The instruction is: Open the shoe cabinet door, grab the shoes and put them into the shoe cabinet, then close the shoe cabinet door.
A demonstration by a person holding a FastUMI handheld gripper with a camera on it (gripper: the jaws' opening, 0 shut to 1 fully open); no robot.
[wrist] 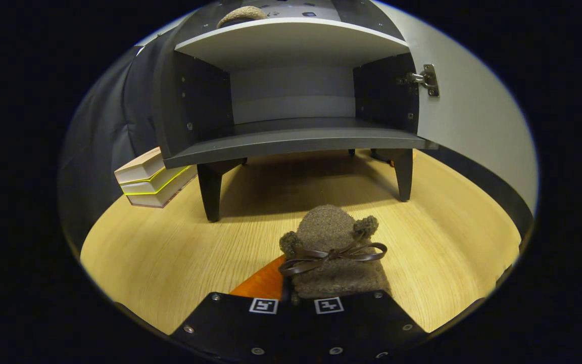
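Observation:
A brown knitted shoe (332,253) with two pom-poms and a dark ribbon bow sticks out forward from between my fingers. My gripper (296,302) is shut on its heel end and holds it above the wooden floor (170,253). Straight ahead stands the dark shoe cabinet (291,136) on short legs. Its door (473,116) is swung wide open to the right on a metal hinge (426,79). The cabinet's inner shelf (296,126) is bare. A second brown knitted shoe (242,15) lies on top of the cabinet.
A stack of books (152,178) lies on the floor left of the cabinet, against its side. An orange-brown object (263,284) shows just under the shoe by my left finger. Open wooden floor lies between me and the cabinet legs (210,194).

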